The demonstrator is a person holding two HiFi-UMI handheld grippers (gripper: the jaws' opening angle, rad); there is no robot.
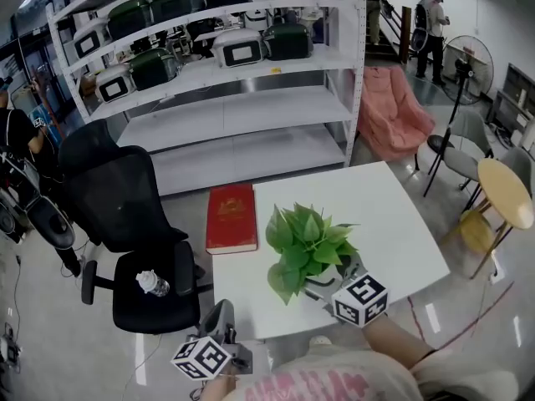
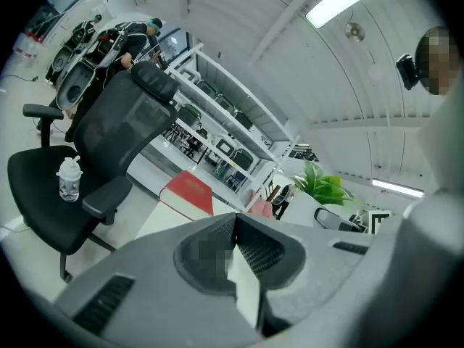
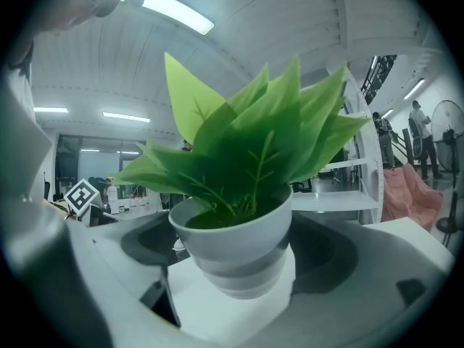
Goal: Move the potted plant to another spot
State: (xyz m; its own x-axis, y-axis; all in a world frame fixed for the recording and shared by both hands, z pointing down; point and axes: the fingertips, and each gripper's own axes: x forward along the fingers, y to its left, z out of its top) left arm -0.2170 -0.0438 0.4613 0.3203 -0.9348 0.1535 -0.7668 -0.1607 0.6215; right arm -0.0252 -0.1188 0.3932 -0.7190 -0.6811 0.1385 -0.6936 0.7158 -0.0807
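The potted plant (image 1: 308, 245), green leaves in a white ribbed pot (image 3: 235, 256), stands near the front edge of the white table (image 1: 393, 224). My right gripper (image 1: 334, 284) reaches it from the near right. In the right gripper view its jaws press the pot on both sides, so my right gripper (image 3: 235, 267) is shut on it. The pot looks slightly tilted. My left gripper (image 1: 221, 320) hangs off the table's near left corner, below the tabletop. Its jaws meet at the tips, so my left gripper (image 2: 232, 223) is shut with nothing in it. The plant (image 2: 322, 185) shows far off to its right.
A red book (image 1: 231, 217) lies at the table's left edge, partly overhanging. A black office chair (image 1: 142, 249) with a water bottle (image 1: 153, 284) on its seat stands left. White shelving (image 1: 242, 98) is behind, a pink chair (image 1: 389, 111) and a round yellow table (image 1: 506, 192) to the right.
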